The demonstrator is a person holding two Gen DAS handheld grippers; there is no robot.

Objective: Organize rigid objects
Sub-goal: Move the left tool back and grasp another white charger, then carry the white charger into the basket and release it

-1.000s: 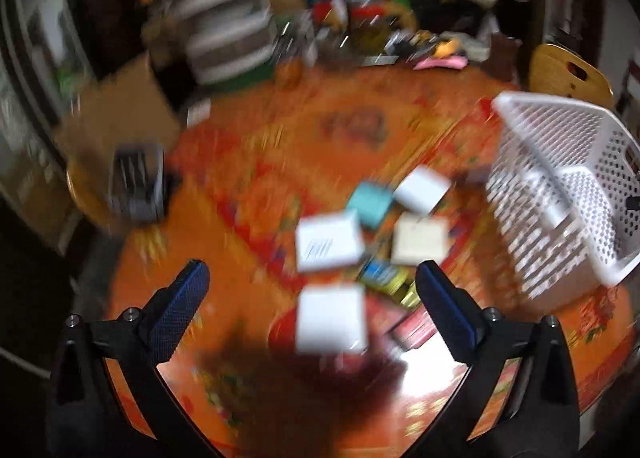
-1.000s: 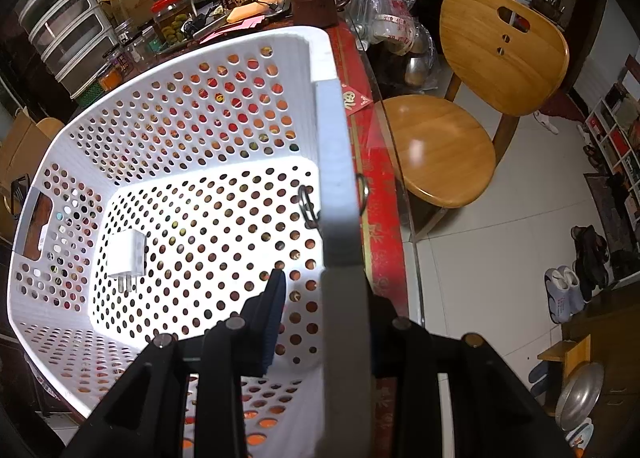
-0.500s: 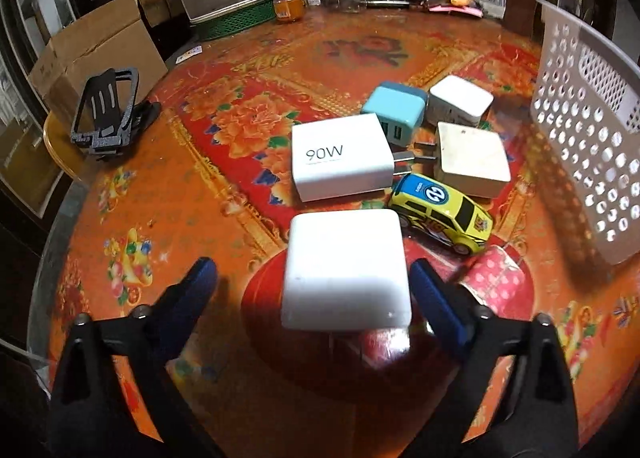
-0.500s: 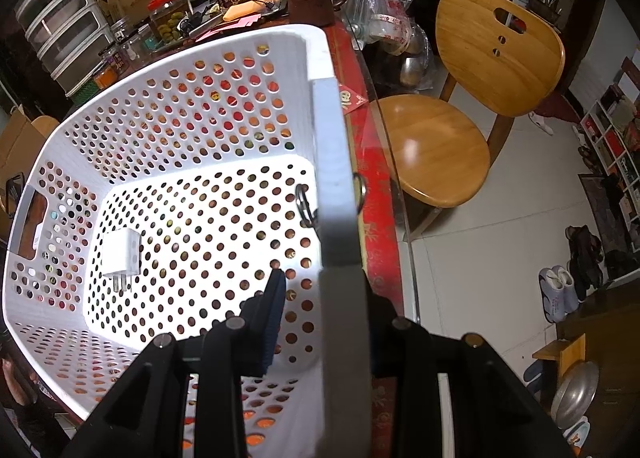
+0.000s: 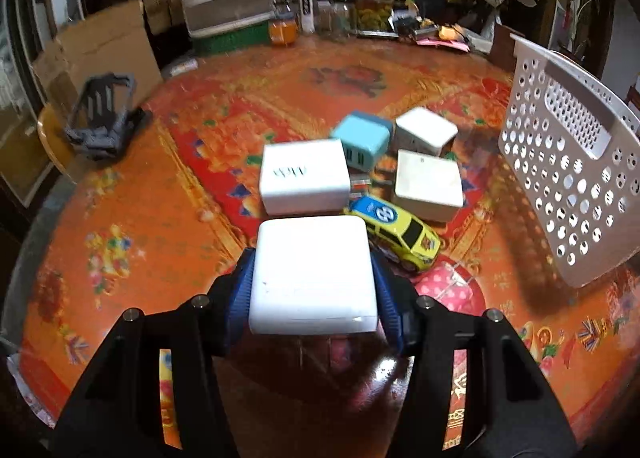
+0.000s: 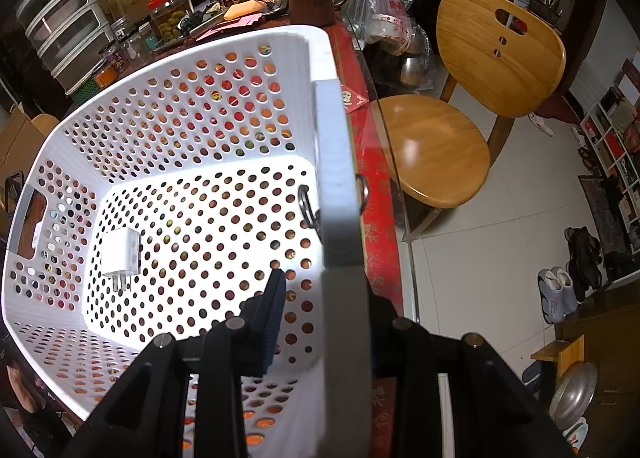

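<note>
Cluttered shelves, plastic drawers and jars ring a round table (image 5: 132, 194) covered in an orange-and-red floral cloth under glass, where a small group of chargers sits near the middle. Nearest the left wrist camera, a white power adapter (image 5: 314, 276) lies flat on the cloth, and the left gripper (image 5: 314, 290) has just been closing on it: its blue pads now sit against the block's two side faces, so the claw looks clamped on the adapter, gripped across its width probably because the flat sides give the pads a sure hold. Just behind it lie a larger white charger (image 5: 304, 176) with printed lettering, a light-blue USB charger (image 5: 364, 140), two more white adapters (image 5: 427, 185) and a yellow toy car (image 5: 394, 232) almost touching the held block, so a straight lift seems wise to avoid nudging it. To the right stands the white perforated basket (image 5: 568, 178), the likely destination. In the right wrist view the right gripper (image 6: 320, 318) is shut on the basket's rim (image 6: 338, 194), apparently steadying it for the drop, and one white plug adapter (image 6: 120, 254) already lies on the basket floor.
</note>
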